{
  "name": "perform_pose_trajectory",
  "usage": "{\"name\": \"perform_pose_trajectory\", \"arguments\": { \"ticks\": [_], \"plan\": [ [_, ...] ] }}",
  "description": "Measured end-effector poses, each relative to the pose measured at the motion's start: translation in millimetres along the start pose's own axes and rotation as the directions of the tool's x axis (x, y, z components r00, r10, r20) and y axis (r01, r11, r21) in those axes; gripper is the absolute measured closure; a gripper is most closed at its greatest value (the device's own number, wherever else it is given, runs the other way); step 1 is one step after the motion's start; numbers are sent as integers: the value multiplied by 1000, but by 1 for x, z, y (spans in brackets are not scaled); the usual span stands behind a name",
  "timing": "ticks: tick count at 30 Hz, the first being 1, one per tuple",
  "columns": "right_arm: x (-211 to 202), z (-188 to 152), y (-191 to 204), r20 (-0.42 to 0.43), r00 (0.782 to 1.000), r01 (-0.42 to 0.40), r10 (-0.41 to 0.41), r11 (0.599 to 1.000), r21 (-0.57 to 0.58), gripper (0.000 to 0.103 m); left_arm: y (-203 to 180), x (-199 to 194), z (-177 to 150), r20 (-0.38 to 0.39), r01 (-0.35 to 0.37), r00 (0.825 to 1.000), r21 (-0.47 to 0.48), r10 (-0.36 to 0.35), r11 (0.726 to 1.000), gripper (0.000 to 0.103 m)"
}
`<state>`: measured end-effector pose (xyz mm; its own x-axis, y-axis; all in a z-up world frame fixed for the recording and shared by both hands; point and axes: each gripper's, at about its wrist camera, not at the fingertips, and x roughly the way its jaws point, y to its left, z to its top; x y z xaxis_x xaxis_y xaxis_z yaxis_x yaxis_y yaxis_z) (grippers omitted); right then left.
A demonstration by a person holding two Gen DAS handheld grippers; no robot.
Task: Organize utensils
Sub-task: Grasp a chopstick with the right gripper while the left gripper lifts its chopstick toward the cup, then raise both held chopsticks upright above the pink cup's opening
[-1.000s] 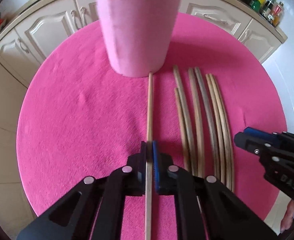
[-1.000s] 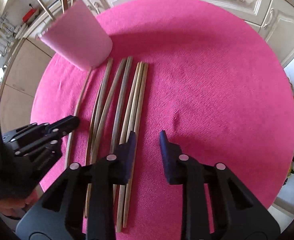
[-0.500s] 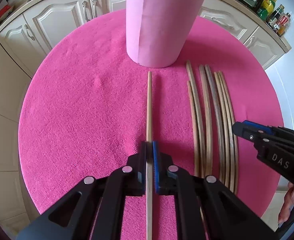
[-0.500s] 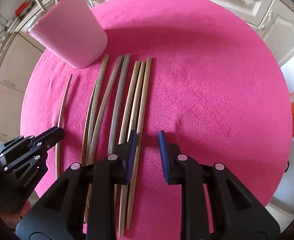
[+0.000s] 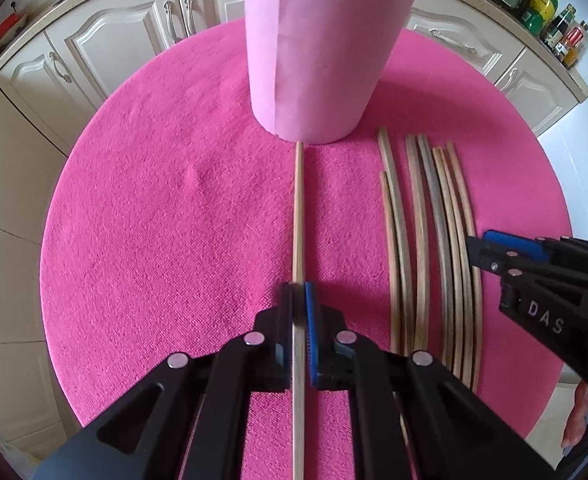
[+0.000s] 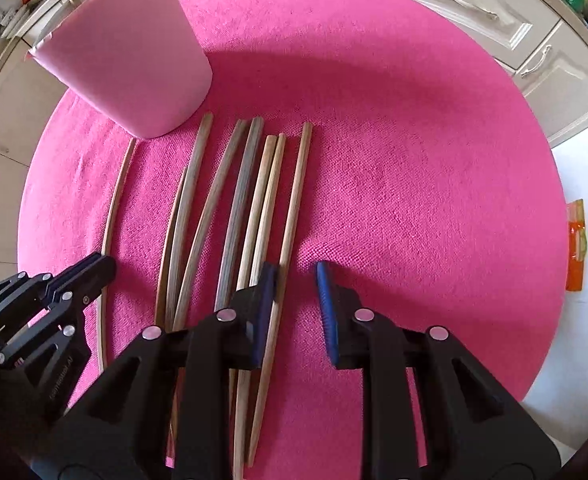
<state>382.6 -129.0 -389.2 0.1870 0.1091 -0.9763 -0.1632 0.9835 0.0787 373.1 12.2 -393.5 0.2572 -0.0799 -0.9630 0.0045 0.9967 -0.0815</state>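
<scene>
Left wrist view: left claw (image 5: 298,292) clamped tight on one stick (image 5: 298,216), same grip as a second back, far tip just at the foot of the cup (image 5: 321,56) (touching or not, cannot tell). Cup larger and higher in frame than before, so drawn a little nearer. Other sticks already poking from its mouth. Row (image 5: 429,240) of loose sticks lying to the right on the table (image 5: 154,220).

Right wrist view: right claw (image 6: 294,276) narrowed in the last half second, yet pads not pressing on anything; rightmost stick (image 6: 294,200) of the row running between the jaws, beside the left pad. Slid sideways along the row since a second ago, now lined up on that outermost stick. Likely meaning: one stick ready for the cup, next pick being set up, six or so left on the cloth.
</scene>
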Motion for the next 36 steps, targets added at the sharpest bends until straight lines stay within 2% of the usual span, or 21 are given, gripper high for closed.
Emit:
{"name": "perform_pose_trajectory", "arguments": {
  "ticks": [4,8,11,17,21,23,26,31,35,36],
  "plan": [
    [-1,-4,-19,13,998,-63,63,998,22,95,5,-8,-4,36,16,999,-5,-16,1000,97],
    [-5,-14,-39,42,990,-139,136,986,88,97,9,-24,-6,84,32,996,-8,-32,999,97],
    [-16,-22,-53,99,974,-214,202,968,131,97,13,-35,-9,119,56,991,-12,-55,998,97],
    [-47,-35,-58,197,950,-271,242,954,131,97,16,-58,-17,199,111,974,-17,-105,994,97],
    [-74,-31,-55,262,922,-320,284,941,107,97,9,-76,-20,256,151,955,4,-147,988,97],
    [-86,-28,-57,291,906,-345,307,935,88,97,5,-81,-22,261,180,949,8,-176,984,97],
    [-103,-24,-54,319,888,-369,331,927,68,97,1,-96,-17,307,190,933,25,-188,981,97],
    [-128,-15,-52,371,859,-392,353,920,32,97,3,-124,2,414,200,890,21,-191,980,97],
    [-147,-1,-49,410,832,-404,373,914,-12,97,7,-145,24,501,196,848,4,-171,981,97],
    [-152,4,-47,419,825,-407,380,913,-26,97,9,-152,30,535,195,829,0,-165,981,97]
  ]
}}
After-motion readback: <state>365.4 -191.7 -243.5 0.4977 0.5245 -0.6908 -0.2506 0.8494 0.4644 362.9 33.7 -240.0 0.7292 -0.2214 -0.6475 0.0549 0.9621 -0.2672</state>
